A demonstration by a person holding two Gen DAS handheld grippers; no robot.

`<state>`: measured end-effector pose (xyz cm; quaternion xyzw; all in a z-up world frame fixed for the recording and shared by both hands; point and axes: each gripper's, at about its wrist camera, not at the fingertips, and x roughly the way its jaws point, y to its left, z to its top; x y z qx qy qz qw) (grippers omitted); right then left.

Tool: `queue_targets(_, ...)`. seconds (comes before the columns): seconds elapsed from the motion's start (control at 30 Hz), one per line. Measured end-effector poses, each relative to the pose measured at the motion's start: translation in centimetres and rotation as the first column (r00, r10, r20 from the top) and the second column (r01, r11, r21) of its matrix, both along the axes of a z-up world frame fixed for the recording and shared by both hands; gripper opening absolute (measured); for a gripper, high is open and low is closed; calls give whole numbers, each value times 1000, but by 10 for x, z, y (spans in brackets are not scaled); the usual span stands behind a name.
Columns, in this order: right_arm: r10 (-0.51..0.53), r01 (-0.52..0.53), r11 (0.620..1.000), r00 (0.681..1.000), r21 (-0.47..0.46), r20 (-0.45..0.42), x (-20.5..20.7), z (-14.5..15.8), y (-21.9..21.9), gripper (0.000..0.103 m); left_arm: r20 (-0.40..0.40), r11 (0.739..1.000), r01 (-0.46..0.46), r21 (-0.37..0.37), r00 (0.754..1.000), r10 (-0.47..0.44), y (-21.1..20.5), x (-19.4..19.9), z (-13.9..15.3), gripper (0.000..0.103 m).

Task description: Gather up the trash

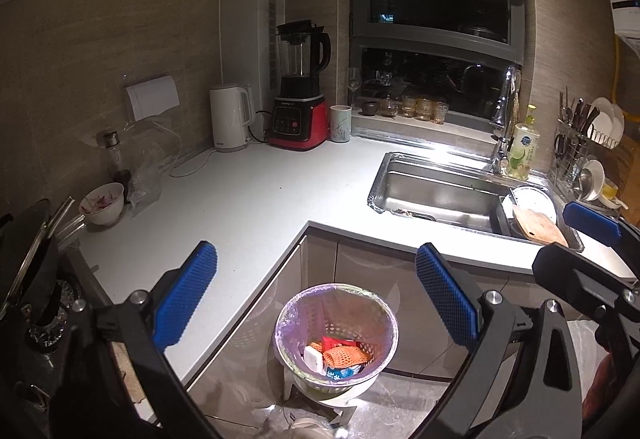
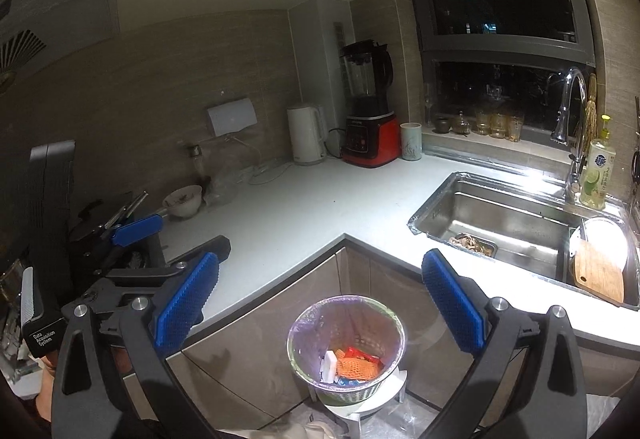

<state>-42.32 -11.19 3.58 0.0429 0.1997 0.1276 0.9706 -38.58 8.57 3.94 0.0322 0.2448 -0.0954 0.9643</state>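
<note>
Bin (image 1: 335, 339) below, both hand-held grippers spread wide, empty.
Left hand-held gripper (image 1: 316, 303) and right hand-held gripper (image 2: 320, 303) poised over it; likely post-drop, desk (image 1: 256, 199) mostly bare.

Shiny steel sink (image 2: 500, 215), wooden cutting board (image 2: 600, 275), matt countertop (image 2: 300, 207).

Home kitchen, night. L-shaped white counter (image 1: 256, 199) along beige tiled walls. Stainless steel sink (image 1: 436, 195) with chrome tap (image 2: 570, 119) under dark window. White electric kettle (image 1: 231, 117), red-based black blender (image 1: 301, 87) in the corner. Wire dish rack with plates and knives (image 1: 588, 147) beside sink. Grey cabinet doors (image 2: 280, 335) below.
</note>
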Motion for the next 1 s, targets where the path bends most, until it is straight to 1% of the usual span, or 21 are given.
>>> queue_targets(0.17, -18, 18, 1000, 1000, -4, 6, -11, -1, 3, 101, 16, 1000, 0, 8, 1000, 0, -3, -9, 1, 95)
queue_targets(0.5, -43, 43, 999, 999, -4, 29, -23, 1, 7, 101, 26, 1000, -7, -9, 1000, 8, -1, -21, 4, 95)
queue_targets(0.7, -67, 68, 998, 997, -17, 30, -25, -1, 9, 101, 27, 1000, 3, -14, 1000, -3, 1, -20, 3, 95)
queue_targets(1.0, -67, 67, 998, 998, -17, 19, -22, -2, 11, 101, 12, 1000, -4, -22, 1000, 5, 8, -12, 0, 95)
